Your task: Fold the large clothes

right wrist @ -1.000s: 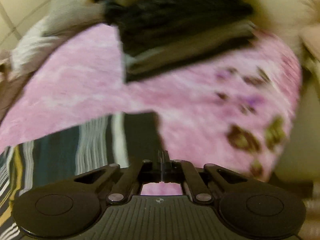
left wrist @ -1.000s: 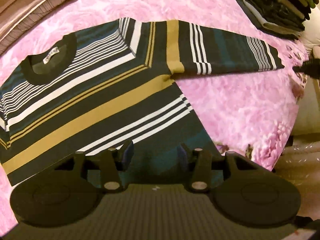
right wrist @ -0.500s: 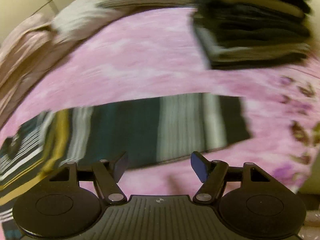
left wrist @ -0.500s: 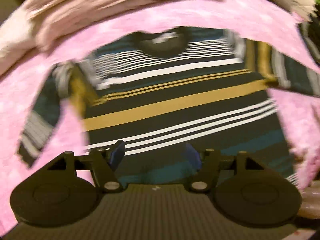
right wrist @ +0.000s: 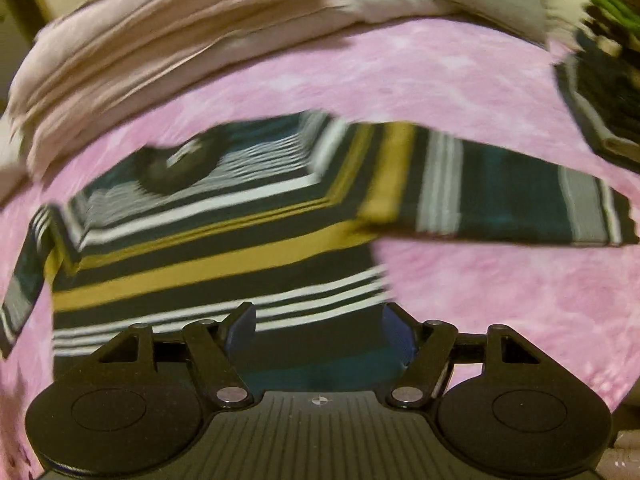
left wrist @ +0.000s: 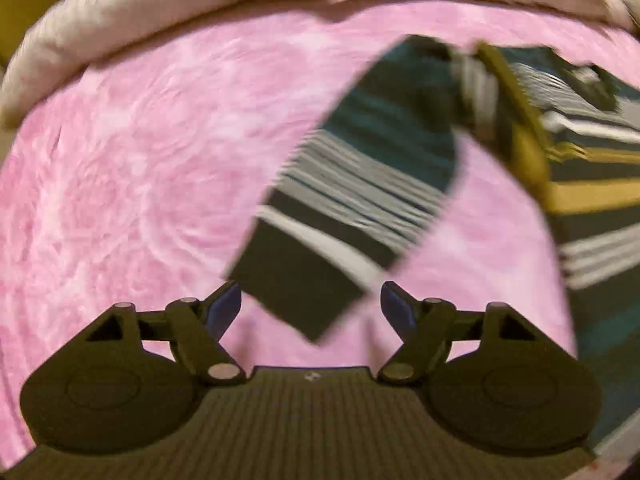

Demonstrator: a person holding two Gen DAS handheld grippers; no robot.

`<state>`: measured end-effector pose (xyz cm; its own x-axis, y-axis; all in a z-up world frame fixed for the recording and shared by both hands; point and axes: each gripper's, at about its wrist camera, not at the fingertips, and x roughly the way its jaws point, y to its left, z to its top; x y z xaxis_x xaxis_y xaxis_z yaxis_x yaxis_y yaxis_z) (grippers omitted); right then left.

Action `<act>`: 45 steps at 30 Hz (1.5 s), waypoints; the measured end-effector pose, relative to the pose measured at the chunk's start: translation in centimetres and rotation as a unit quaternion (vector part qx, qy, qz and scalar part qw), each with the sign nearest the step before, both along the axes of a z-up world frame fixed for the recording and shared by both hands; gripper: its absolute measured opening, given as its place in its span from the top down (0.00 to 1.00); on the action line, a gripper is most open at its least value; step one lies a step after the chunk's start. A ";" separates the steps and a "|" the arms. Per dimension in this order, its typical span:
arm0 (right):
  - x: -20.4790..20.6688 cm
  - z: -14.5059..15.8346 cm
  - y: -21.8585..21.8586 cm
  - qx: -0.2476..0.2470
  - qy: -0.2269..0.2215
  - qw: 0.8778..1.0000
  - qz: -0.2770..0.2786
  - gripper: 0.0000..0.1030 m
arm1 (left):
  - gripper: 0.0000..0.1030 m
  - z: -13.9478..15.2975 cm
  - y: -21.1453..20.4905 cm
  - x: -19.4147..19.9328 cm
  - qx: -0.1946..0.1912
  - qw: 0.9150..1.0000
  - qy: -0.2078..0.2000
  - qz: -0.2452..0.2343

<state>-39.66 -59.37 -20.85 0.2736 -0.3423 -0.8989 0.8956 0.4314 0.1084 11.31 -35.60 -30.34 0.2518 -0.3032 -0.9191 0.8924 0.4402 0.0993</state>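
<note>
Sweater (right wrist: 224,248) flat on pink blanket (left wrist: 132,152); left tool (left wrist: 311,308) spreading over cuff, right tool (right wrist: 318,330) open above hem.

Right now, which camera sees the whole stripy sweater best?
The right wrist view. There the striped sweater lies spread on the pink blanket with its neckline, body and both sleeves showing, though blurred. The left wrist view shows mostly one sleeve running toward the camera, plus a slice of the body at the right edge.

Warm dim indoor light, heavy motion blur, fisheye bending and dark corners throughout.
</note>
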 end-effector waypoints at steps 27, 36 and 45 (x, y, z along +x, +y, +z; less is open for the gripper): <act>13.0 2.9 7.2 -0.030 0.012 0.998 0.063 0.35 | 0.93 5.6 12.1 15.1 0.051 0.996 -0.047 0.058; 11.2 3.2 11.1 -0.019 0.026 0.998 0.049 0.34 | 0.77 3.1 13.0 10.7 0.012 0.999 0.015 0.027; 10.7 3.1 13.6 -0.019 0.038 0.996 0.082 0.33 | 0.60 -1.1 14.8 10.7 -0.013 0.995 0.030 0.093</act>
